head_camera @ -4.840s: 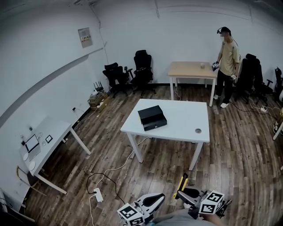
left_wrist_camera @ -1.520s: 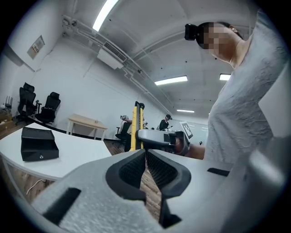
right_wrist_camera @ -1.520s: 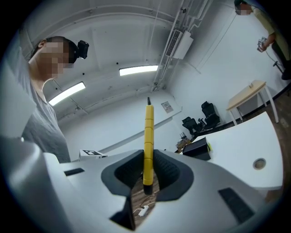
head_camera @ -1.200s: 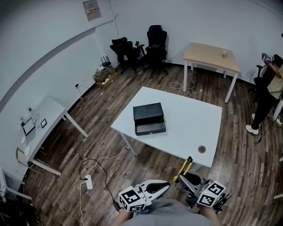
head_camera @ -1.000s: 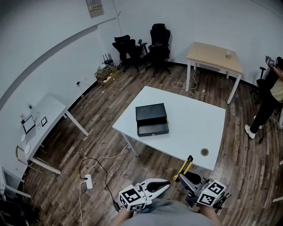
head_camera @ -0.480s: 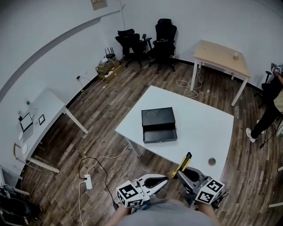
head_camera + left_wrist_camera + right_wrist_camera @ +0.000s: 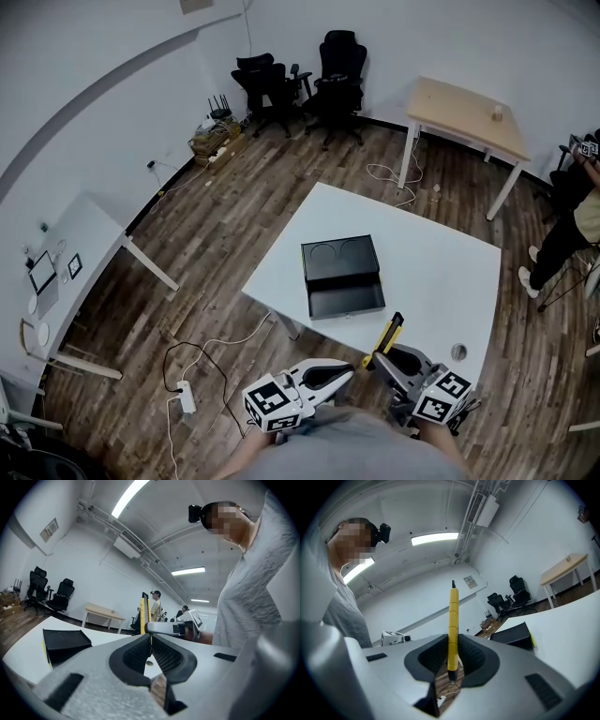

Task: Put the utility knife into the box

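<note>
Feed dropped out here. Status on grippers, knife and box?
Right gripper shut on utility knife. Left gripper shut, empty. Box open on white table, nothing over it.

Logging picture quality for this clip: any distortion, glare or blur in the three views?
Head view: strong fisheye, so the wall bows; the light is even and the box is sharp. Left gripper view: dark round vignette, and the ceiling strip is blown out. Right gripper view: same vignette, the knife is sharp, and the lamp glares.
</note>
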